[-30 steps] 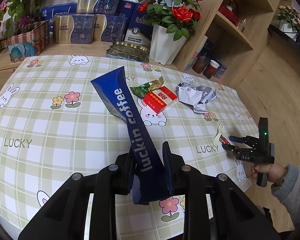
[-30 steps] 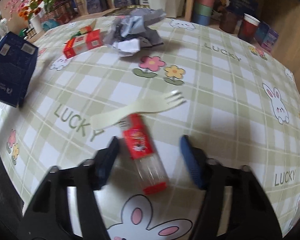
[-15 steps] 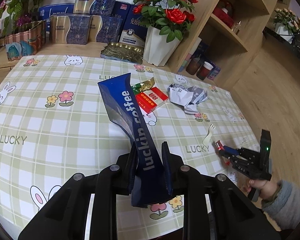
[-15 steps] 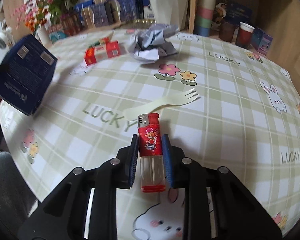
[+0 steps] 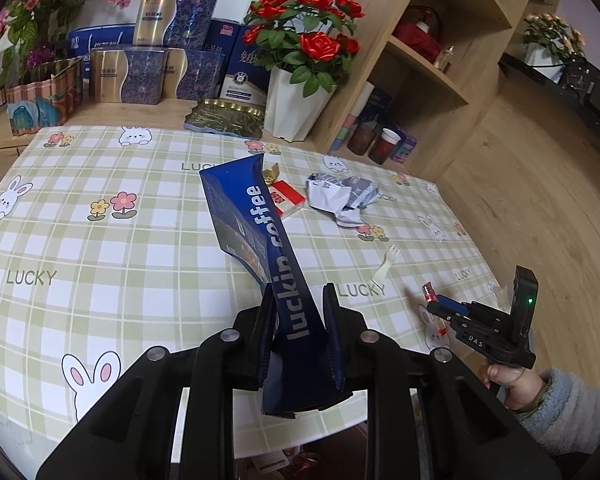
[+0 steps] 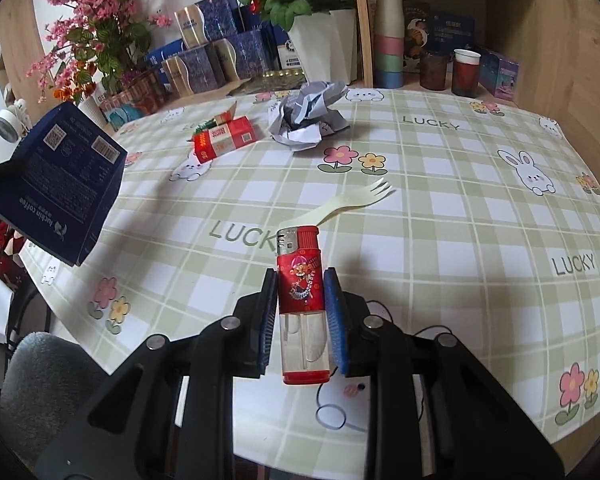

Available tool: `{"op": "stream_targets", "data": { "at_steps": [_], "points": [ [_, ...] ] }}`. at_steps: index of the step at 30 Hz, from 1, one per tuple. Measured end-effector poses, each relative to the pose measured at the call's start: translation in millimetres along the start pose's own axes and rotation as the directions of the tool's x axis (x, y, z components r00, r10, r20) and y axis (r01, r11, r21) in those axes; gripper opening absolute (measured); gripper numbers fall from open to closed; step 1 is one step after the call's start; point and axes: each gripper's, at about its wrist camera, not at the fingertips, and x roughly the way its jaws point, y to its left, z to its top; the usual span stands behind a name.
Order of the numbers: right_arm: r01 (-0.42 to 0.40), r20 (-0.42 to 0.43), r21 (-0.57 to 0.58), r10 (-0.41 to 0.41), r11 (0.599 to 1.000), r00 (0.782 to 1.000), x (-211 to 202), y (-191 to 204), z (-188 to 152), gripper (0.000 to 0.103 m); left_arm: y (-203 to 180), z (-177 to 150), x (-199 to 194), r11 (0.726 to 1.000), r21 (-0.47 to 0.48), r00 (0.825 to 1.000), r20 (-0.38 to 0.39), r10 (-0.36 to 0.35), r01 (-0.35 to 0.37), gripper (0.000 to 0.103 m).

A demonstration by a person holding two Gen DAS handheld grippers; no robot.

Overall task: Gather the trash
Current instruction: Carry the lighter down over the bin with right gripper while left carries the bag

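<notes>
My left gripper [image 5: 298, 300] is shut on a flattened blue "luckin coffee" box [image 5: 260, 248] and holds it above the table; the box also shows at the left of the right wrist view [image 6: 60, 184]. My right gripper [image 6: 298, 280] is shut on a red lighter [image 6: 300, 280], lifted off the table; the gripper [image 5: 434, 304] and the lighter [image 5: 427, 292] also show in the left wrist view at the table's near right edge. On the table lie a white plastic fork [image 6: 348, 202], crumpled paper [image 6: 308, 116], a red pack [image 6: 224, 142] and a gold-green wrapper [image 5: 270, 172].
The checked tablecloth [image 5: 100, 240] covers a round table. A white vase of red roses [image 5: 296, 92], blue and gold boxes [image 5: 156, 76] and a gold tray [image 5: 224, 122] stand behind it. Cups [image 6: 464, 72] sit on a wooden shelf at the right.
My right gripper shut on the red lighter and lifted it off the table. My left gripper has raised the blue box and drawn it back.
</notes>
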Motion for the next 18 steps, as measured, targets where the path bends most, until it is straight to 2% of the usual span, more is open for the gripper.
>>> {"op": "stream_targets", "data": {
  "at_steps": [11, 18],
  "points": [
    [-0.055, 0.024, -0.012, 0.055, 0.998, 0.998, -31, 28, -18, 0.026, -27, -30, -29, 0.999, 0.043, 1.000, -0.013, -0.024, 0.024, 0.022],
    [-0.096, 0.029, -0.024, 0.097, 0.995, 0.995, -50, 48, -42, 0.026, -42, -57, -50, 0.998, 0.053, 0.999, -0.025, -0.039, 0.040, 0.022]
  ]
}}
